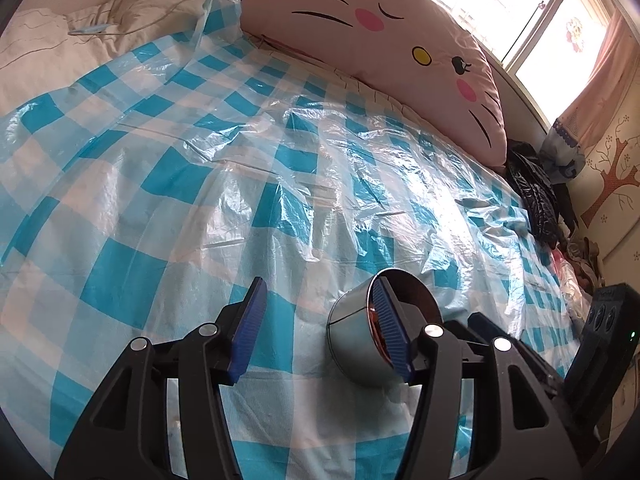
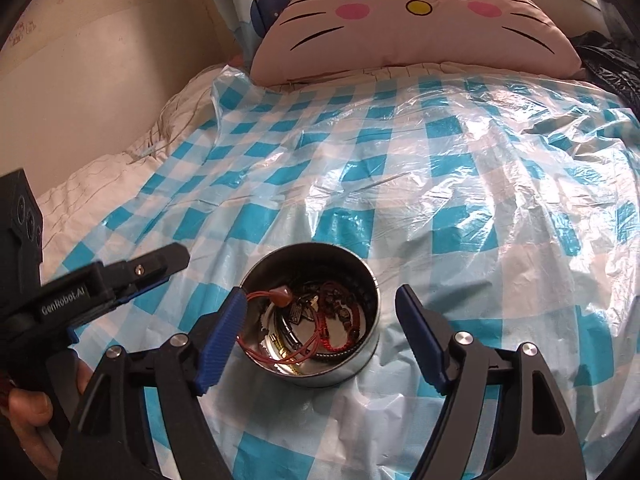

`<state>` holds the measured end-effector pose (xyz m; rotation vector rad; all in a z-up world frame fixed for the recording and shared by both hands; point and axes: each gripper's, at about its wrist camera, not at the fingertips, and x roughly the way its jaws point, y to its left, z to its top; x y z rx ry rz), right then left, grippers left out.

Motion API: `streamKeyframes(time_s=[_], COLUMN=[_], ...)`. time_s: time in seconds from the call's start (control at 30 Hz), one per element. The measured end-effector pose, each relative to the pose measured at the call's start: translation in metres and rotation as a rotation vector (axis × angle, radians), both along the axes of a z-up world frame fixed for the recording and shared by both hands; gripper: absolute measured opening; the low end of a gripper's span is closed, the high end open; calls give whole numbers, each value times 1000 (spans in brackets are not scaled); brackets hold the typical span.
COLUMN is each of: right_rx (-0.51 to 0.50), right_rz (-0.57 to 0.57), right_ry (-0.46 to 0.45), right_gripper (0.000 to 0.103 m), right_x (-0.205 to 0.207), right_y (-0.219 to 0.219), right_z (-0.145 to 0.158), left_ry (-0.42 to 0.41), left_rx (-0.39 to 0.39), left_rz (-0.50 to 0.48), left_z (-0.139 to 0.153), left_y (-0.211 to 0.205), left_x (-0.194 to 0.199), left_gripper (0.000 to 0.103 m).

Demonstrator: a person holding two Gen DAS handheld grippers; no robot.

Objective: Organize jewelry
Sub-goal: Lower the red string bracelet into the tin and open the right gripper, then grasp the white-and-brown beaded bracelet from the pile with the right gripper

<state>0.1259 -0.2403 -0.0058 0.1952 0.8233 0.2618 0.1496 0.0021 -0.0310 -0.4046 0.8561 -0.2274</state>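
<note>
- Jewelry (image 2: 316, 320): bracelets, red cords and a small pendant, heaped together in a round metal tin (image 2: 360, 354); none seen loose on the bed's checked plastic sheet (image 2: 440, 152)
- Location: tin on the bed, toward its near edge, well apart from the cat-face pillow (image 2: 400, 20) at the far edge
- Progress: gathering looks done; lid, if any, not in view
- Orientation: tin upright, mouth up, axis vertical; red cord trails over the rim
- Left gripper (image 1: 320, 328): fingers released, one inside the rim
- Right gripper (image 2: 320, 336): fingers released, straddling the tin, grasping nothing

Bed (image 2: 120, 184) with cream bedding, overlaid by 1 crinkled blue-and-white checked plastic sheet (image 2: 400, 184). On the sheet: 1 round metal tin (image 2: 362, 354) holding jewelry (image 2: 320, 320). At the head: 1 pink cat-face cushion (image 2: 400, 36).
</note>
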Motion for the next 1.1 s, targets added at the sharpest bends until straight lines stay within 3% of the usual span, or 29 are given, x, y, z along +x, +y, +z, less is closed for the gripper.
streamKeyframes(time_s=[0.13,0.27,0.4,0.5,0.7,0.8,0.9,1.0,1.1], right_rx=[14,71,216,214,150,121,133,224,333], right_rz=[-50,-97,-53,39,193,266,263,208,139], right_ry=[5,32,109,167,236,294,298,257,206], right_gripper=[78,79,79,79,77,45,22,11,10], right_x=[-21,-38,-57,-80,-99,-99,-101,-104,-109], right_y=[-25,-50,-60,-45,-9,9,8,-15,-42], right_z=[10,10,-2,-13,-23,-33,-33,-25,-15], left_ry=[43,51,-15,-54,-92,-107,-122,-127,-118], left_rx=[15,47,171,250,262,282,295,305,343], left_rz=[-93,-250,-383,-406,-365,-352,-356,-389,-431], left_z=[-3,-7,-1,1,10,13,16,16,12], left_y=[-5,-19,-40,-45,-32,-29,-28,-31,-41], left_x=[-16,-58,-110,-139,-161,-168,-175,-182,-185], left_gripper=[54,57,65,67,67,67,69,74,75])
